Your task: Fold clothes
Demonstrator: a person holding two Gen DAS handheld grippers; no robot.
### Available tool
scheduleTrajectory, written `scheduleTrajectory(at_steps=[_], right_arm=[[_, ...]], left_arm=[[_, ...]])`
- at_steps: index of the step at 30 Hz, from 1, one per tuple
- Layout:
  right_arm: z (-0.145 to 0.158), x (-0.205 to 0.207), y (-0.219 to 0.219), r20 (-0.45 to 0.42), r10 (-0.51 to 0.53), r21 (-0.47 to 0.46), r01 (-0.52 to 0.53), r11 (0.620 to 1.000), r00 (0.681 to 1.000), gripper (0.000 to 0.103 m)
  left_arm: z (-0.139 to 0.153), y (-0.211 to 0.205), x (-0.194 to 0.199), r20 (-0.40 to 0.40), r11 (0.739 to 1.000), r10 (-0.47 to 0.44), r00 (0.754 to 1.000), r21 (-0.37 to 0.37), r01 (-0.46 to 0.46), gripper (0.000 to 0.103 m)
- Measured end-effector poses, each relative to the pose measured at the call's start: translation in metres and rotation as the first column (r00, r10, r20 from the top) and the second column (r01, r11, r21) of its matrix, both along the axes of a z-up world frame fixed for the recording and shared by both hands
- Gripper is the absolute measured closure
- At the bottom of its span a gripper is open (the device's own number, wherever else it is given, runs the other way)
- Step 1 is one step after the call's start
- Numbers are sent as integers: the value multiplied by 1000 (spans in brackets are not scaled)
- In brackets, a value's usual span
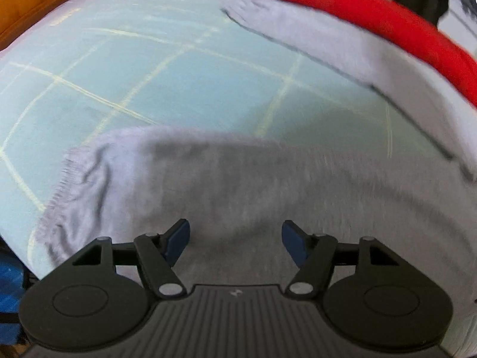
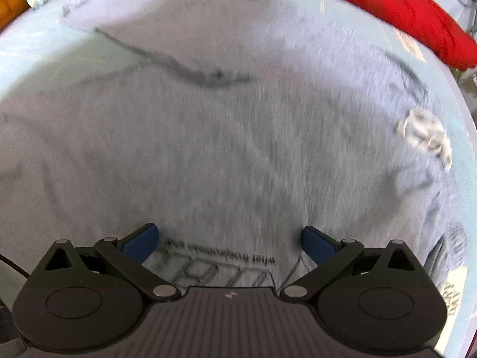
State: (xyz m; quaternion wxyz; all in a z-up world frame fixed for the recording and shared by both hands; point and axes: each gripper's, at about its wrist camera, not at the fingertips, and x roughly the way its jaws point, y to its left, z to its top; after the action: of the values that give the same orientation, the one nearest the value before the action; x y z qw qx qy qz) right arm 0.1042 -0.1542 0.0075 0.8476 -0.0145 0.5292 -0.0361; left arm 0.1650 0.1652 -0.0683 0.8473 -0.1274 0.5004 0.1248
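Both tongs are seen with blue pads apart and nothing clamped: the left tongs (image 1: 235, 240) are poised over grey cloth near a sleeve, the right tongs (image 2: 229, 243) over printed lettering (image 2: 217, 264) on the chest. Whether the pads touch the cloth cannot be told. Beneath them a grey sweatshirt (image 2: 238, 137) is spread flat on a bed covered by a pale blue checked sheet (image 1: 179, 68), presumably so that it can be folded. One sleeve with a ribbed cuff (image 1: 62, 191) is laid out to the left, probably the next part to be folded inward. A red pillow (image 1: 342, 3) is set along the far edge, beyond the garment.
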Motion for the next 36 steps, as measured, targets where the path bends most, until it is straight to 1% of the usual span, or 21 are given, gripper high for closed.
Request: scheduleTrajectory(at_steps=[1, 3, 6, 8, 10, 11, 13, 15, 17, 20, 22, 24, 25, 26, 28, 29, 30, 32, 33, 35, 36], right_arm=[[8, 2, 3, 30, 20, 18, -21, 1000, 999, 0], [22, 10, 12, 70, 74, 67, -78, 995, 995, 0], [32, 35, 40, 119, 178, 154, -195, 969, 977, 0], [28, 52, 64, 124, 243, 225, -265, 938, 962, 0], [21, 68, 89, 122, 303, 296, -326, 898, 945, 0], [15, 75, 99, 120, 323, 321, -345, 882, 939, 0], [0, 88, 117, 111, 347, 350, -363, 864, 931, 0], [-15, 105, 126, 101, 355, 338, -368, 867, 929, 0], [-27, 121, 132, 103, 365, 312, -379, 871, 925, 0], [-30, 148, 128, 118, 376, 279, -394, 876, 919, 0], [-24, 161, 128, 118, 377, 248, -395, 885, 919, 0], [-15, 165, 130, 104, 370, 223, -384, 896, 923, 0], [-9, 165, 130, 104, 363, 225, -377, 898, 926, 0], [-5, 163, 132, 100, 357, 229, -371, 900, 929, 0], [2, 158, 137, 85, 356, 252, -366, 896, 930, 0], [2, 154, 140, 78, 363, 263, -371, 891, 928, 0], [1, 152, 146, 68, 373, 262, -377, 888, 925, 0], [-7, 151, 156, 45, 389, 240, -388, 890, 920, 0], [-12, 152, 163, 36, 395, 215, -393, 894, 918, 0], [-23, 160, 177, 38, 393, 120, -394, 911, 919, 0], [-28, 165, 183, 41, 390, 69, -392, 917, 920, 0]], left_arm=[[3, 3, -2, 7, 1000, 13, 1000, 4, -13, 32], [3, 10, -6, -6, 999, 27, 1000, 29, -26, 32], [2, 26, -21, -19, 995, 99, 995, 31, -98, 33], [0, 34, -30, -13, 989, 145, 989, 23, -144, 33], [-3, 41, -40, -15, 983, 183, 983, 19, -183, 33], [-6, 45, -46, -17, 980, 197, 980, 13, -196, 33], [-10, 52, -54, -14, 976, 219, 976, -6, -220, 32], [-15, 58, -53, -6, 975, 221, 975, -19, -221, 32], [-15, 61, -54, -3, 977, 213, 977, -17, -213, 32], [-13, 63, -55, 0, 979, 205, 979, -17, -205, 33], [-4, 61, -52, 30, 983, 185, 982, -16, -185, 33], [1, 58, -49, 48, 989, 145, 988, 1, -146, 31], [1, 57, -47, 47, 992, 123, 991, 12, -124, 30], [-3, 58, -46, 28, 993, 113, 993, 16, -113, 30], [-13, 67, -46, -20, 990, 141, 990, 3, -140, 30], [-16, 72, -47, -29, 986, 164, 986, -13, -164, 30], [-14, 77, -48, -11, 982, 187, 982, -34, -187, 30], [-8, 80, -45, 5, 979, 201, 980, -29, -201, 33], [-4, 79, -42, 18, 981, 192, 981, -33, -191, 33], [4, 77, -34, 61, 985, 160, 985, -77, -155, 33], [7, 74, -30, 83, 988, 131, 988, -99, -123, 33]])
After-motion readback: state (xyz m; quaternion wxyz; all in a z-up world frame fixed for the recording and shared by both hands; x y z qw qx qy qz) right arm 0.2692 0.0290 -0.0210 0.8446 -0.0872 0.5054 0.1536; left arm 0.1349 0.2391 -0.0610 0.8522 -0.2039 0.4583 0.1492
